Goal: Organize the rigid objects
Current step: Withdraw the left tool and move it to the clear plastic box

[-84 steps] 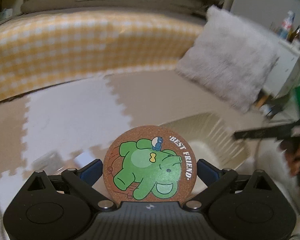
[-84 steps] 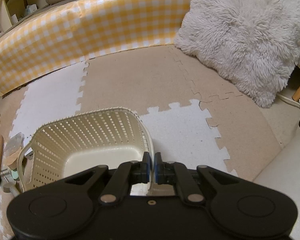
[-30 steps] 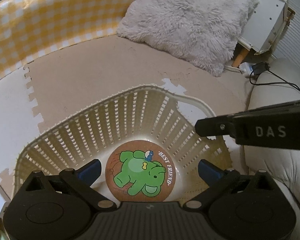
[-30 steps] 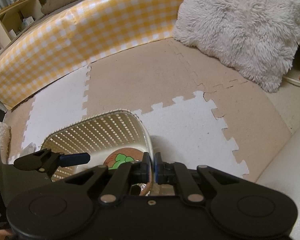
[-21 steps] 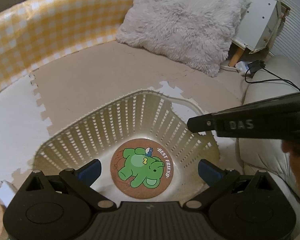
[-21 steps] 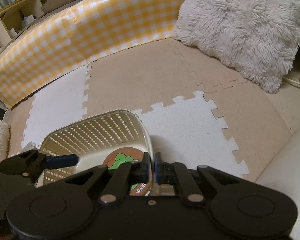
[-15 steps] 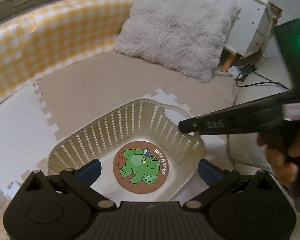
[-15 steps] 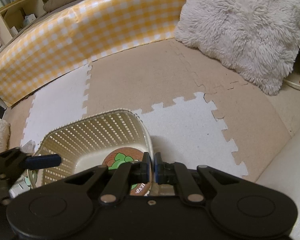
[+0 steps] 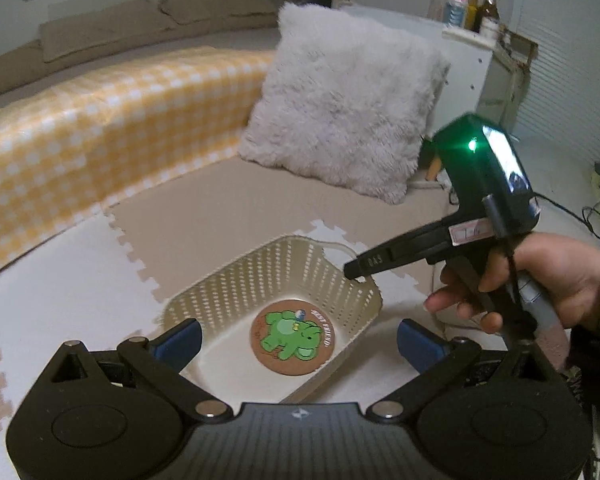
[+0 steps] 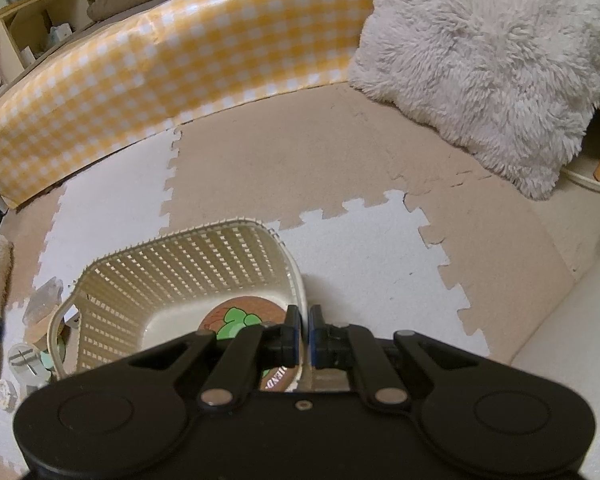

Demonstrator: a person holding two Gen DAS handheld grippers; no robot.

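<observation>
A round cork coaster (image 9: pixel 293 333) with a green cartoon animal lies flat on the floor of the cream slatted basket (image 9: pixel 260 276). My left gripper (image 9: pixel 298 338) is open and empty, held above the basket's near side. My right gripper (image 10: pixel 304 330) is shut on the basket's right rim (image 10: pixel 298 280); in the left wrist view its fingers (image 9: pixel 358 268) meet that rim. The coaster also shows in the right wrist view (image 10: pixel 240 316), partly hidden behind my right gripper.
The basket stands on beige and white foam puzzle mats (image 10: pixel 364 256). A fluffy grey cushion (image 10: pixel 488 64) leans at the back right, a yellow checked barrier (image 10: pixel 172 64) runs along the back. Small clutter (image 10: pixel 40 312) lies left of the basket. A white cabinet with bottles (image 9: pixel 468 36) stands far right.
My left gripper let go of the coaster into the basket and has risen and drawn back, still open. My right gripper has kept its hold on the basket rim.
</observation>
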